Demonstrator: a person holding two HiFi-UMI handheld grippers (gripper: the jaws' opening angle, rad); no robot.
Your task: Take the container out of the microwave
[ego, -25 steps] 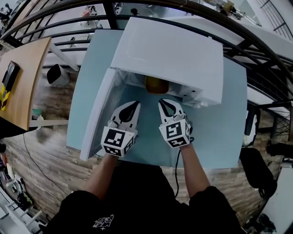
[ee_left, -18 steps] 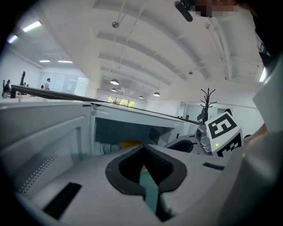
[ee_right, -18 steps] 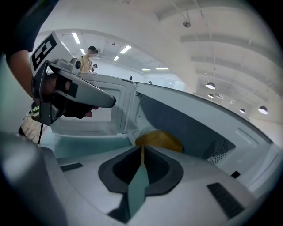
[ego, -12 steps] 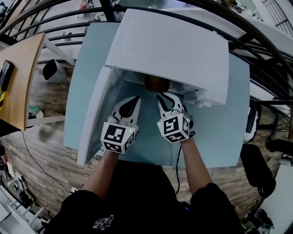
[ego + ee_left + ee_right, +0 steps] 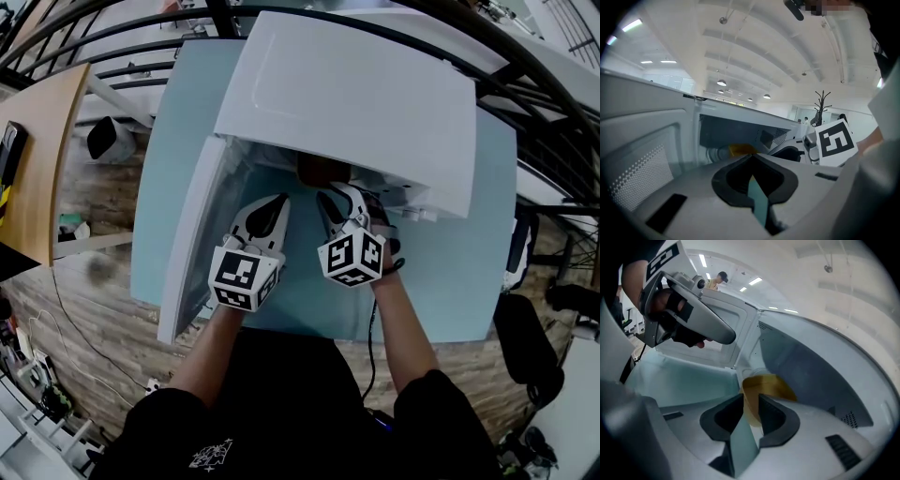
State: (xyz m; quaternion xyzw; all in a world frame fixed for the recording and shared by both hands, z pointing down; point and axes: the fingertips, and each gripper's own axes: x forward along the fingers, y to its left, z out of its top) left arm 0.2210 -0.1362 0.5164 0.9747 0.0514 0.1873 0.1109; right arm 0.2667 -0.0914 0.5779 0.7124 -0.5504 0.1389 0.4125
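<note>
Microwave [image 5: 356, 94] open on pale-blue table [image 5: 450, 281]; amber container [image 5: 768, 385] is seen inside cavity, toward the back.
R gripper [image 5: 750, 397] is held at cavity mouth w/ jaws apart, just been opening; container's near edge is seen in the gap btwn tips, no pad seen pressed on it. L gripper [image 5: 751, 155] is held just beside it, jaws closed tip to tip, nothing btwn them. Door [image 5: 187, 244] is swung out to the left.
</note>
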